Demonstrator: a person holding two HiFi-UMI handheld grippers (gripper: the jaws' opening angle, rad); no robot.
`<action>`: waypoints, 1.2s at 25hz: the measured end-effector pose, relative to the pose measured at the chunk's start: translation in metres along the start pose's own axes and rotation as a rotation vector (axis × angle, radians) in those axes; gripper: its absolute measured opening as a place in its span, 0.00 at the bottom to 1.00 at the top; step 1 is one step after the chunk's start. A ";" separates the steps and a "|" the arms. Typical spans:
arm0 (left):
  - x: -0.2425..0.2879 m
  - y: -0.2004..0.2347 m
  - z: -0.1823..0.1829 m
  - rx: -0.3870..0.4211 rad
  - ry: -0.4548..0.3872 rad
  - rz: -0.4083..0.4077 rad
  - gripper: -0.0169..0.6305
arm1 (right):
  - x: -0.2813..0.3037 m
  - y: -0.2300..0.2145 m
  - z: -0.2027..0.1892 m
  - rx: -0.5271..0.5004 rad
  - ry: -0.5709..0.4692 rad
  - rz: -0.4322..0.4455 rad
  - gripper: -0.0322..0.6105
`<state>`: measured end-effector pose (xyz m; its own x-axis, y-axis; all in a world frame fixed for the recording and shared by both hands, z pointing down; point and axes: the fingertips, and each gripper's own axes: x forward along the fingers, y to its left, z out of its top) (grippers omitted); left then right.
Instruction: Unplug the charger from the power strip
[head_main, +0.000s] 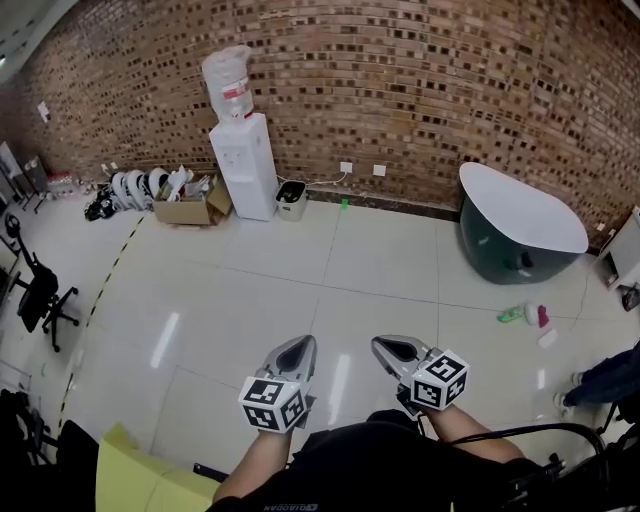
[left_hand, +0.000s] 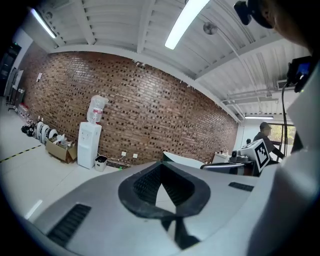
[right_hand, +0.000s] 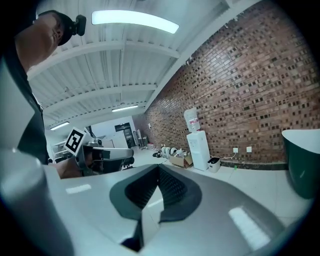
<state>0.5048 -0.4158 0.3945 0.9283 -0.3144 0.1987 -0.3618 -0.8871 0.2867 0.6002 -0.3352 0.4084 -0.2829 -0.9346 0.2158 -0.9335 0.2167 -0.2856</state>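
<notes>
We hold the left tool (head_main: 298, 350) and right tool (head_main: 388, 350) closed and empty above the floor (head_main: 250, 290), well short of the water dispenser (head_main: 243, 165); neither charger nor power strip is in view, so unplugging seems unstarted.

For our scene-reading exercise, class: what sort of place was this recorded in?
Probably an indoor workspace or lab hall: a long brick wall, a water dispenser standing against it, and an office chair on a glossy tiled floor.
</notes>
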 end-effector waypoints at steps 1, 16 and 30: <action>0.001 0.001 0.000 -0.002 -0.003 0.012 0.03 | 0.002 -0.002 0.000 -0.001 0.004 0.010 0.05; 0.037 -0.010 0.009 -0.039 -0.044 0.184 0.03 | 0.013 -0.050 0.028 -0.034 0.043 0.192 0.05; 0.046 -0.025 0.011 -0.025 -0.126 0.424 0.03 | 0.029 -0.066 0.040 -0.136 0.084 0.442 0.05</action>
<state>0.5578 -0.4117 0.3864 0.6998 -0.6890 0.1886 -0.7136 -0.6625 0.2277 0.6628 -0.3878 0.3967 -0.6712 -0.7197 0.1774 -0.7385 0.6288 -0.2433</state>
